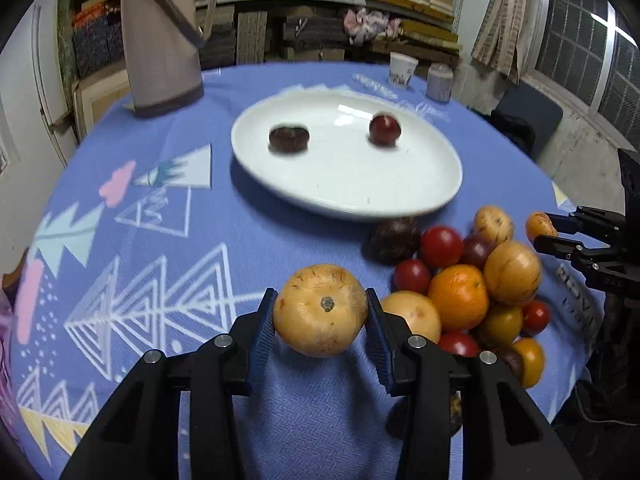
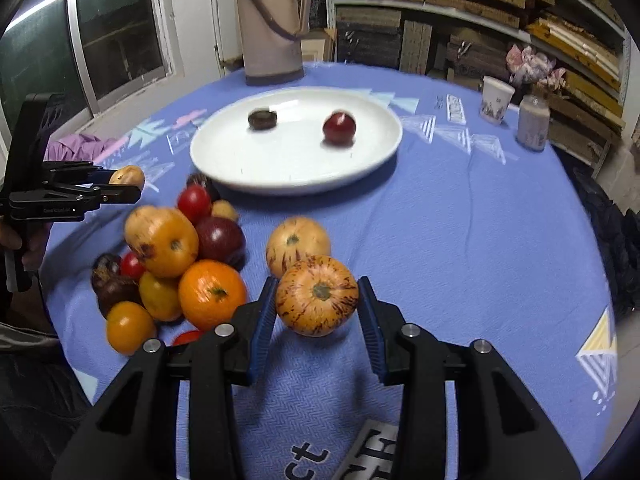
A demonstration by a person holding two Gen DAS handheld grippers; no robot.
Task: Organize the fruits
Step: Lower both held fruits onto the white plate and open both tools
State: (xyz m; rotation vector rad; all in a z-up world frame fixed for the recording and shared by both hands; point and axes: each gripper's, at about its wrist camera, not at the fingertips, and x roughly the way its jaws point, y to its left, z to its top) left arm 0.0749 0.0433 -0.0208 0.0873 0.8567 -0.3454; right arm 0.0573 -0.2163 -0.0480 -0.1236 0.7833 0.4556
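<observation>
Fingers (image 1: pixel 262 328) pinch yellow fruit (image 1: pixel 320 314); its stem scar faces camera.

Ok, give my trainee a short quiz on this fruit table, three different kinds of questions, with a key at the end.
1. True or false: the oval white plate holds four fruits.
2. What does the left gripper clamp? A) round yellow-tan fruit B) bright orange tangerine C) white paper cup
3. Fill in: the right gripper grips a round ____-streaked orange fruit.

Key: 1 false, two fruits; 2 A; 3 red.
</observation>
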